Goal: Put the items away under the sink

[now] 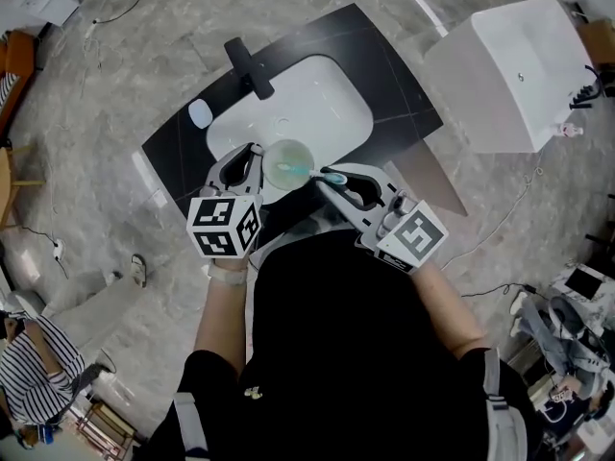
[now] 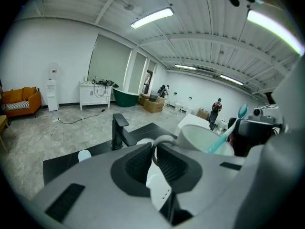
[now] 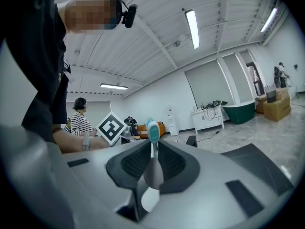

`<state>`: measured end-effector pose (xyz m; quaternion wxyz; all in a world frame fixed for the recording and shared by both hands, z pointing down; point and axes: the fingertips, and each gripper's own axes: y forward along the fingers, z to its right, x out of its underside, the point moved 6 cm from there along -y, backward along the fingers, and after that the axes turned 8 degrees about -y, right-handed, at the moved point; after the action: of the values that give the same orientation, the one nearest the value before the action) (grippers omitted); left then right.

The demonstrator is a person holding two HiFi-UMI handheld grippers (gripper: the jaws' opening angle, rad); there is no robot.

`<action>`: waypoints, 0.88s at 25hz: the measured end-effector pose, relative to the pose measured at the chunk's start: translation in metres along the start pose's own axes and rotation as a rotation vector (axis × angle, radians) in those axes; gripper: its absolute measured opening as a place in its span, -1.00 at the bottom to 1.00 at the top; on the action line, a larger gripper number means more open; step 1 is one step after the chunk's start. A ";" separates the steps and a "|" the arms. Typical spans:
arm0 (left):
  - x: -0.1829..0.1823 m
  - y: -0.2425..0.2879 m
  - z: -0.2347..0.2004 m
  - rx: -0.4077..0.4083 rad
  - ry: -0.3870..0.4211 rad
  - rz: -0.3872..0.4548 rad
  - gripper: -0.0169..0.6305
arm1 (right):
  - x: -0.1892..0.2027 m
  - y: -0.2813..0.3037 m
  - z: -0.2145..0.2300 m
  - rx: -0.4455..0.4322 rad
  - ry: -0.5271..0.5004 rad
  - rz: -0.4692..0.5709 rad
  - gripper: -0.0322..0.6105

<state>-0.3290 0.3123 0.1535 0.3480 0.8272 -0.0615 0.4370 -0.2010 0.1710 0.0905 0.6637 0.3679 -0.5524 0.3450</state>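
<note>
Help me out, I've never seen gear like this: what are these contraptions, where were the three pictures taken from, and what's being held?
There is no robot here. A person holds a two-jaw gripper in each hand, and the patterned cubes are part of the grippers. The top-down picture comes from a camera on the person's head. The other two come from cameras riding on each gripper, looking along its jaws. Below is a black countertop with a white sink and a black faucet. The left gripper is shut on the handle of a pale mug. The right gripper is shut on a teal-headed toothbrush that reaches to the mug.
</note>
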 end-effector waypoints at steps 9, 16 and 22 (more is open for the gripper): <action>0.011 0.007 -0.003 0.075 0.041 -0.052 -0.81 | -0.014 -0.014 -0.012 0.136 0.032 0.069 -0.73; 0.022 0.016 -0.008 0.152 0.113 -0.130 -0.81 | -0.017 -0.039 -0.019 0.326 0.042 0.143 -0.74; 0.033 0.029 -0.003 0.210 0.152 -0.181 -0.81 | -0.023 -0.066 -0.020 0.465 0.053 0.213 -0.75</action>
<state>-0.3226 0.2993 0.1945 0.3010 0.8258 0.0857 0.4692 -0.1378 0.1552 0.0584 0.5355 0.4411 -0.4763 0.5402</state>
